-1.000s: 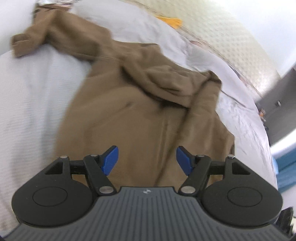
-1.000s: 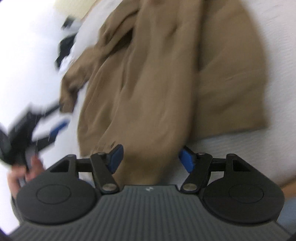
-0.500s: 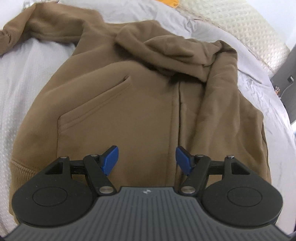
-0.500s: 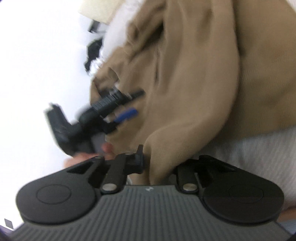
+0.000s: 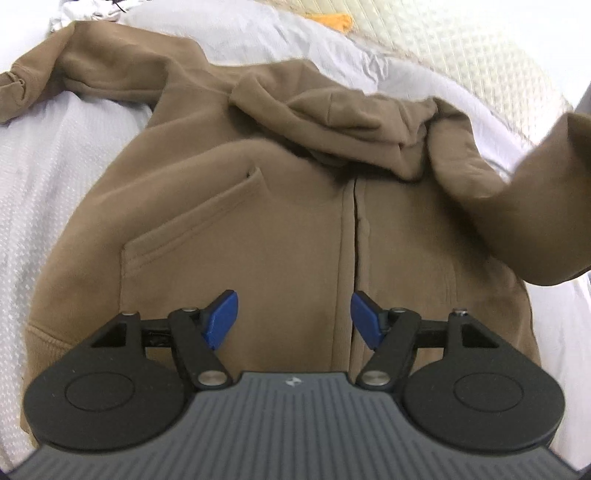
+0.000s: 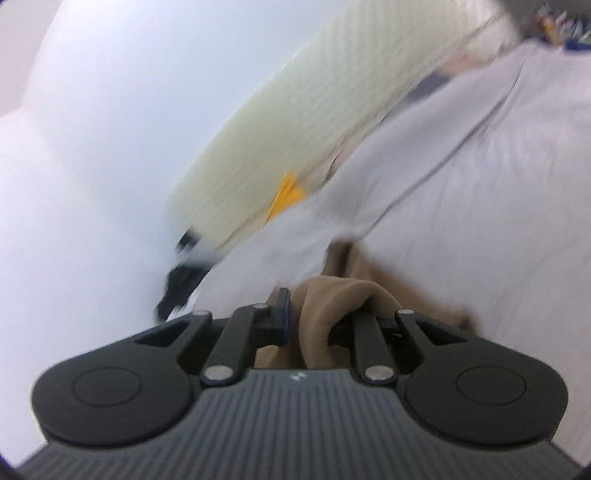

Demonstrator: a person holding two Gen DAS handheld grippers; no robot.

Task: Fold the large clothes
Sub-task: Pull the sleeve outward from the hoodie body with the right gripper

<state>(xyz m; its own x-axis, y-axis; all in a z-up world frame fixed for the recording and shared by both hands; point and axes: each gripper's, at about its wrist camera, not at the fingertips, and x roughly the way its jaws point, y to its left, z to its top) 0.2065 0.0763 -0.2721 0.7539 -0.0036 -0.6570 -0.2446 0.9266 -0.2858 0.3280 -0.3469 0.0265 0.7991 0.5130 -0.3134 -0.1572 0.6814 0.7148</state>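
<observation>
A brown hooded jacket [image 5: 258, 229] lies front up on a white bedsheet [image 5: 44, 177], hood bunched at the far end and one sleeve stretched to the far left. My left gripper [image 5: 293, 319] hovers open over the jacket's lower front, nothing between its blue pads. At the right edge a fold of the jacket's sleeve [image 5: 546, 206] hangs lifted and blurred. In the right wrist view my right gripper [image 6: 321, 314] is shut on a bunch of that brown fabric [image 6: 332, 306], held up above the bed; the view is motion-blurred.
A cream quilted headboard [image 5: 461, 48] runs along the far side, with an orange item [image 5: 334, 20] at its foot. A rumpled white pillow or sheet [image 5: 258, 33] lies beyond the hood. The right wrist view shows the headboard [image 6: 314, 118], white wall and a dark object [image 6: 181, 284] by the bed edge.
My right gripper closed on the jacket's fabric and swung it up and away; its view now faces the headboard. My left gripper dropped closer over the jacket and then held still, open throughout.
</observation>
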